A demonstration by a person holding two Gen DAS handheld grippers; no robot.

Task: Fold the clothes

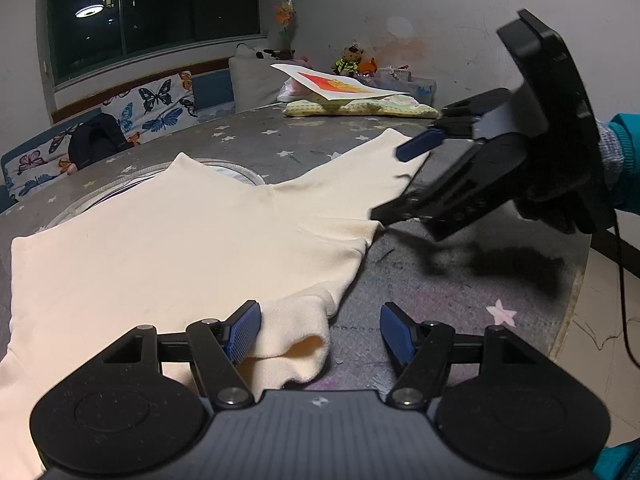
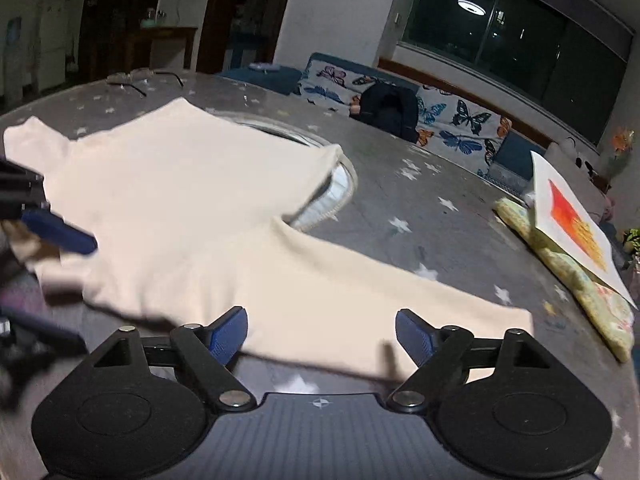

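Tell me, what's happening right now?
Left gripper open at sleeve cuff. Right gripper open over other sleeve. Cream shirt flat, unfolded. Nothing blocking.

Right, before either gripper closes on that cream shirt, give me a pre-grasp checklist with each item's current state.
1. Left gripper open: ok, blue pads apart.
2. Fabric between its pads: ok, a cream shirt sleeve cuff sits against the left pad.
3. Right gripper open: ok.
4. Fabric between its pads: ok, the other sleeve edge lies across the gap.
5. Shirt flat on the table: not ok, part overlaps a round rimmed object.
6. Folding area: cannot tell, near side hidden.
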